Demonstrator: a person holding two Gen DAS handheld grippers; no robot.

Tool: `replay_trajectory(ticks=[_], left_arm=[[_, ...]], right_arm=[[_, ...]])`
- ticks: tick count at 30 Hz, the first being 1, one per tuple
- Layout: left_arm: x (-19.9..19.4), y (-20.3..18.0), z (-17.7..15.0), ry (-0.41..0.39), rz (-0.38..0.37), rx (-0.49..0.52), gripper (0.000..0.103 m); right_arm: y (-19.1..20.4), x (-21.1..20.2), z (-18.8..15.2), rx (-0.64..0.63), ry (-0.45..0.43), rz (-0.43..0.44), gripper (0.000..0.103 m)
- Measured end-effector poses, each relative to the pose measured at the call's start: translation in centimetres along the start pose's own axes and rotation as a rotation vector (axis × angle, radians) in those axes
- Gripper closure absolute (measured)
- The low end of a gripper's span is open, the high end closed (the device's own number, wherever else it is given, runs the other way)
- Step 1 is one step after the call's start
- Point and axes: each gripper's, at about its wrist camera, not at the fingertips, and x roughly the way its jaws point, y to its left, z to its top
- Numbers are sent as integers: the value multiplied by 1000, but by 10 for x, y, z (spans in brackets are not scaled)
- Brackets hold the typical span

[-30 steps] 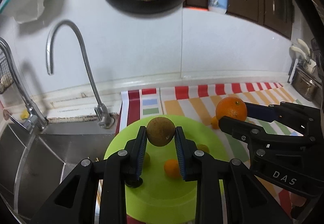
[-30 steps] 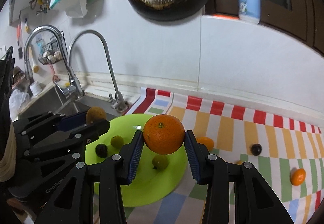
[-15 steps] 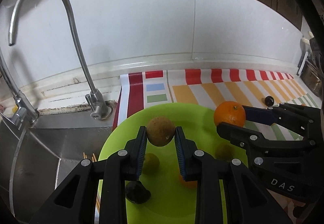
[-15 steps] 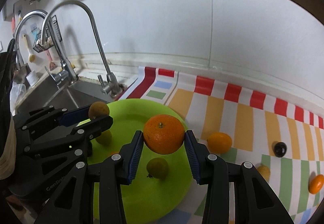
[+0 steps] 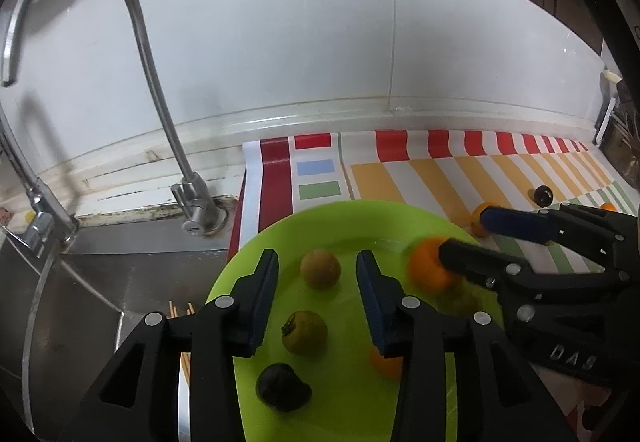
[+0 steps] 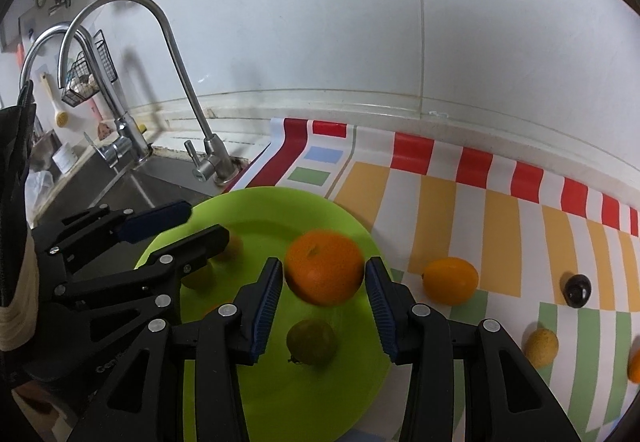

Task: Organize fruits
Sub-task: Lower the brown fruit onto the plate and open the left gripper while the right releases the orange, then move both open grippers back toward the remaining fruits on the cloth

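A lime-green plate (image 5: 280, 242) lies at the striped mat's left end, by the sink. A round brown fruit (image 5: 320, 268) rests on it between the fingers of my left gripper (image 5: 316, 256), whose jaws are opening with a clear gap on both sides. My right gripper (image 6: 324, 262) hovers over the plate's right half. Its jaws are opening too, and the large orange (image 6: 324, 266) between the pads looks blurred and loose. A green fruit (image 6: 310, 340), a dark fruit (image 5: 282, 386) and a small orange fruit (image 5: 384, 362) also lie on the plate.
On the mat (image 6: 440, 202) right of the plate lie a yellow-orange fruit (image 6: 450, 280), a dark fruit (image 6: 578, 290), a tan fruit (image 6: 540, 348) and an orange one at the frame's edge. A curved faucet (image 5: 160, 102) and steel sink (image 5: 80, 302) are left of the plate.
Both grippers came down over the plate, then their jaws parted. The brown fruit left the left pads and now sits on the plate. The orange is slipping free of the right pads.
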Motion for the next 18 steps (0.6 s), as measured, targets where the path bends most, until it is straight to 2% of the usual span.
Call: replay_trajectory(ticks=[5, 15, 18], left_arm=[[-23, -3, -2, -16, -3, -8, 58], [-71, -18, 3, -74, -22, -23, 57], [-87, -25, 2, -95, -23, -24, 50]], right_arm=[[-4, -21, 0, 9, -43, -26, 54], [-1, -78, -8, 11, -129, -76, 54], [-1, -95, -13, 18, -149, -90, 54]])
